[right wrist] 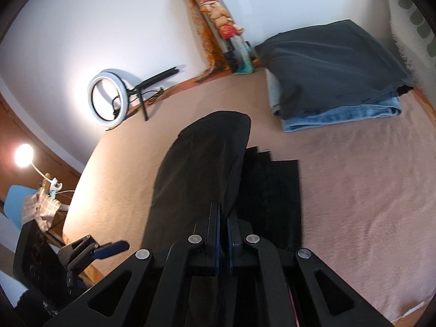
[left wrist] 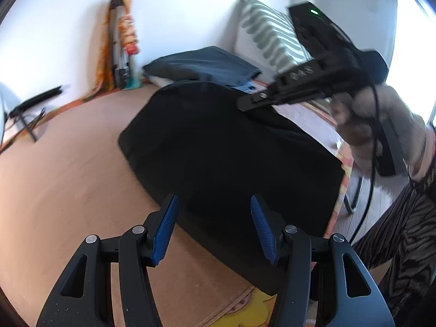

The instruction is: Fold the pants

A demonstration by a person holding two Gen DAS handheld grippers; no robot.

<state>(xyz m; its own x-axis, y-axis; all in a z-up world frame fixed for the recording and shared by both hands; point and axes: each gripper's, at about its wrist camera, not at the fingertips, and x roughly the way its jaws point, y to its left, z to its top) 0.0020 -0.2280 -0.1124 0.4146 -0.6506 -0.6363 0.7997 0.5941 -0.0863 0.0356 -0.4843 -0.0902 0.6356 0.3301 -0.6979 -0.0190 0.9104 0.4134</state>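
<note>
The right hand-held gripper (right wrist: 224, 212) has its jaws pressed together on an edge of the black pants (right wrist: 201, 169), which rise from the fingertips in a lifted fold arching over toward the far side of the bed (right wrist: 368, 190). Under and just right of that raised fold, a flat layer of the same black cloth lies on the pinkish-brown bed cover, its far edge showing stepped corners. In the left wrist view the same right hand-held gripper (left wrist: 246, 103) is seen from the side, blurred, held in a hand (left wrist: 381, 120) at the right-hand edge of the pants (left wrist: 226, 158).

The left hand-held gripper (left wrist: 214, 207) stands wide open with nothing between its blue pads (left wrist: 166, 226), poised just above the near edge of the pants.

Beyond the pants, near the wall, sits a stack of folded clothes (right wrist: 335, 73): dark grey cloth on top, blue denim beneath. A green-and-white patterned pillow (left wrist: 268, 32) leans behind the stack. Against the wall stands a tall narrow object with orange patterned cloth (right wrist: 215, 21), and to its left a ring light (right wrist: 107, 99) rests by the wall. A lit lamp (right wrist: 24, 151) glows at far left.
</note>
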